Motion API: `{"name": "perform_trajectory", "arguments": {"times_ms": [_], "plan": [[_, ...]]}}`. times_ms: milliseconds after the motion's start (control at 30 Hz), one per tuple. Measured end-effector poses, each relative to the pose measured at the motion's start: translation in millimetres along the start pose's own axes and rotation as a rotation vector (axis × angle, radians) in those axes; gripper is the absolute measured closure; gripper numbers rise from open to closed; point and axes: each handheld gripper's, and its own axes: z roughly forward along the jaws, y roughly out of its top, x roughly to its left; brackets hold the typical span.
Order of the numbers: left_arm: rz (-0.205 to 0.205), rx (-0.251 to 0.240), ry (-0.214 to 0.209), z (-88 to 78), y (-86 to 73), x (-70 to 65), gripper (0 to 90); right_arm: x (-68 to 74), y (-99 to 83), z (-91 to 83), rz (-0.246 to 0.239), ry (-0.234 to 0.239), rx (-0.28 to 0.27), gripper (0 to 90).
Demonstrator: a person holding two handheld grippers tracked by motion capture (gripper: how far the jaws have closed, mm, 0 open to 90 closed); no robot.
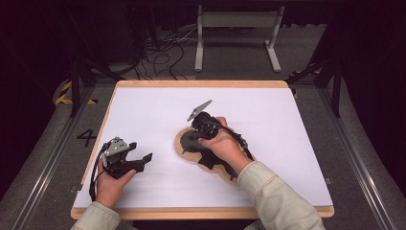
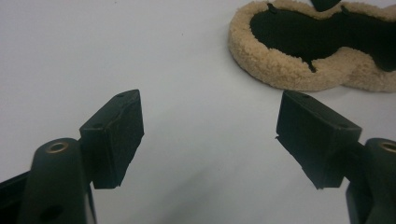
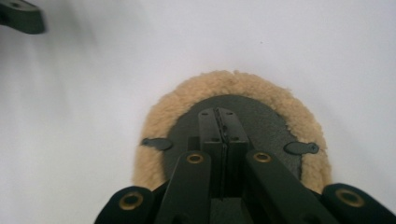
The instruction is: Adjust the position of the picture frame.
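Centrally on the white worktop [image 1: 158, 191] lay a fleece-edged pad [image 1: 187, 149], tan and woolly round the rim, black and flat within, shaped like two rounded lobes joined at a narrow waist. Seen in the left gripper view as a figure-of-eight outline [image 2: 289, 70] at the upper right, resting flat on the white surface. Seen in the right gripper view as one rounded lobe [image 3: 233, 86], with two small dark tabs [image 3: 301, 148] lying on its black inner face, one to each side.

Over that black inner face, the right hand-held gripper [image 1: 194, 139], jaws pressed fully together with only a thin seam between them [image 3: 223, 119], nothing clearly caught in it; hard to tell whether the tips touched the pad or hung just above. Gripped from behind by a hand [image 1: 222, 146] in a pale sleeve [image 1: 273, 196], with a grey three-cornered plate [image 1: 199, 109] standing up on top.

Well apart, toward the near left corner of the worktop, the left hand-held gripper [image 1: 143, 160], jaws spread wide and empty [image 2: 208, 135], aimed across the bare white surface toward the pad. Edged in light wood, the worktop, with a grey floor [image 1: 230, 57] and a tangle of cables [image 1: 163, 57] beyond.
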Motion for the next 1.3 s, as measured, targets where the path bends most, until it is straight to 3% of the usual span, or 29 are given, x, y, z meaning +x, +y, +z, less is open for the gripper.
{"name": "perform_trajectory", "arguments": {"times_ms": [167,400,633,800,900,1167,1300], "plan": [[0.001,-0.006,-0.017,4.7,3.6,-2.3,23.8,13.4,-12.0,-24.4,-0.009,0.01,-0.019,90.0],[0.019,0.003,-0.042,13.5,11.8,-6.3,24.5,31.3,-43.7,-58.8,-0.012,0.015,0.001,90.0],[0.036,0.013,-0.063,20.8,18.3,-8.6,25.3,43.4,-70.6,-80.6,-0.008,0.023,0.015,90.0],[0.031,0.036,-0.078,27.4,21.2,-9.8,26.8,52.9,-90.8,-88.2,0.002,0.015,0.029,90.0],[0.051,0.056,-0.055,29.5,25.0,-12.7,27.6,57.4,-100.3,-90.5,0.015,0.04,0.026,90.0],[0.061,0.068,-0.086,36.2,29.1,-14.3,27.9,64.3,-113.9,-94.5,0.032,0.037,-0.008,90.0],[0.056,0.07,-0.096,38.6,29.7,-14.4,27.8,64.6,-119.0,-91.1,0.031,0.037,0.009,90.0]]}}
